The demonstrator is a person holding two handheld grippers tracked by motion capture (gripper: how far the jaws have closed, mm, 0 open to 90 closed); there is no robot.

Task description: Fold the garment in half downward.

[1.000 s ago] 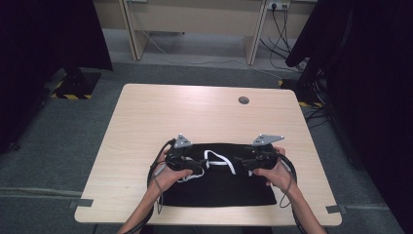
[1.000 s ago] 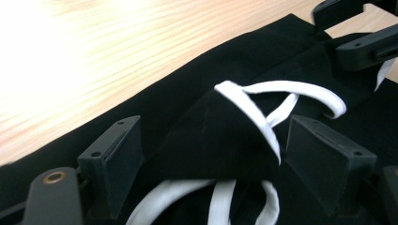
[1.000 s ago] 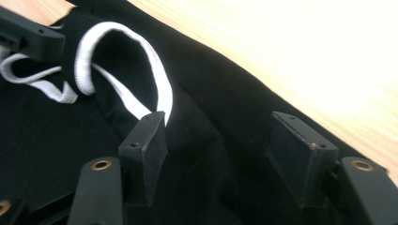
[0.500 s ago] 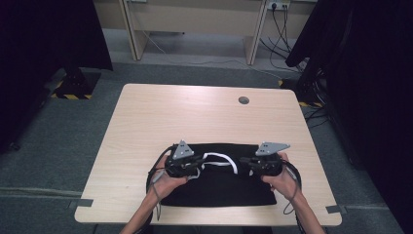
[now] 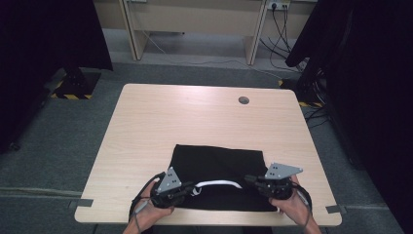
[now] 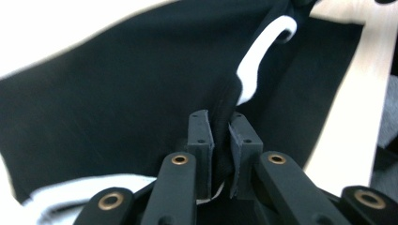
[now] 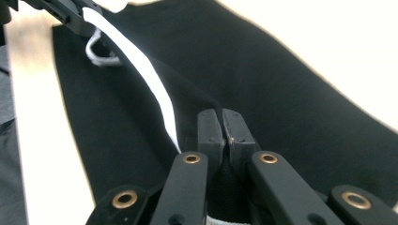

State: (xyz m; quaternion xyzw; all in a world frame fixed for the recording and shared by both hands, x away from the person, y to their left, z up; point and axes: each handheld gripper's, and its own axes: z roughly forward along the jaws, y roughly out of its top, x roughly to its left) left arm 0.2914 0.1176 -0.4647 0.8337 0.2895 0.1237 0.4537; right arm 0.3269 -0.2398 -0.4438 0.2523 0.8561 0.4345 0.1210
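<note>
A black garment (image 5: pixel 214 170) with a white band (image 5: pixel 217 184) lies on the near half of the wooden table (image 5: pixel 195 117). My left gripper (image 5: pixel 191 188) is shut on a fold of the black garment (image 6: pixel 117 93) at its near left edge. The cloth is pinched between the jaws, with the white band (image 6: pixel 256 70) running away from them. My right gripper (image 5: pixel 249 180) is shut on the garment (image 7: pixel 281 75) at the near right, and the white band (image 7: pixel 141 65) stretches from it toward the left gripper (image 7: pixel 70 16). Both hold the band's edge slightly raised.
A round cable hole (image 5: pixel 243 100) sits at the table's far right. The far half of the table top is bare wood. Desk legs and cables (image 5: pixel 287 29) stand on the floor beyond. Dark curtains (image 5: pixel 44 44) hang at both sides.
Both grippers have drawn back toward the table's near edge and moved apart, pulling the garment's white-banded edge taut between them.
</note>
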